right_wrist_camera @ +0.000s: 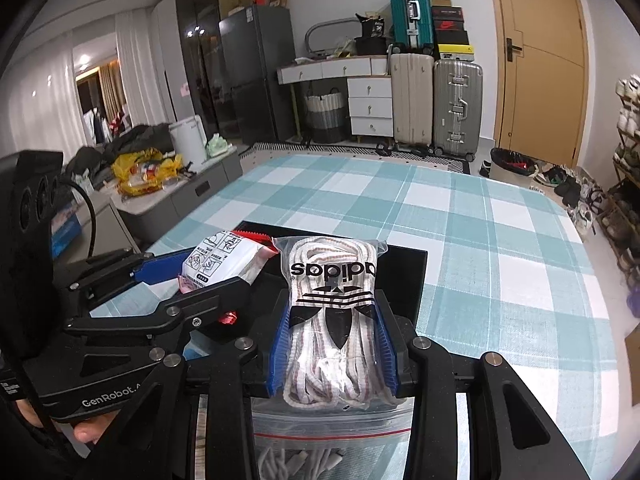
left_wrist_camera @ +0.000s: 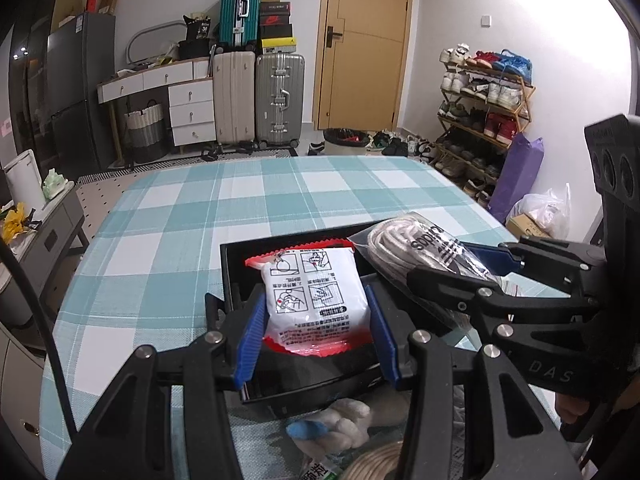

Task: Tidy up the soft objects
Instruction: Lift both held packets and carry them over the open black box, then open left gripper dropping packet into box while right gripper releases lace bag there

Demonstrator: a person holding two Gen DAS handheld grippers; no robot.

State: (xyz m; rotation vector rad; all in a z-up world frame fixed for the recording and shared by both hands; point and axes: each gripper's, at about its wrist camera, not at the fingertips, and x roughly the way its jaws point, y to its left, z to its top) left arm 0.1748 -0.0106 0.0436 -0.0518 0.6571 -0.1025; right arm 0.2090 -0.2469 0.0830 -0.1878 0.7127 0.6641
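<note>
My left gripper is shut on a white pouch with red edges and printed diagrams, holding it over a black open box on the checked tablecloth. My right gripper is shut on a clear bag of white laces with an Adidas logo, also over the black box. In the left wrist view the right gripper comes in from the right with the lace bag. In the right wrist view the left gripper holds the pouch on the left.
Below the left gripper lie a white plush item with a blue part and a coil of cord. A zip bag with white cables lies under the right gripper. The teal checked table stretches ahead. Suitcases and a shoe rack stand beyond.
</note>
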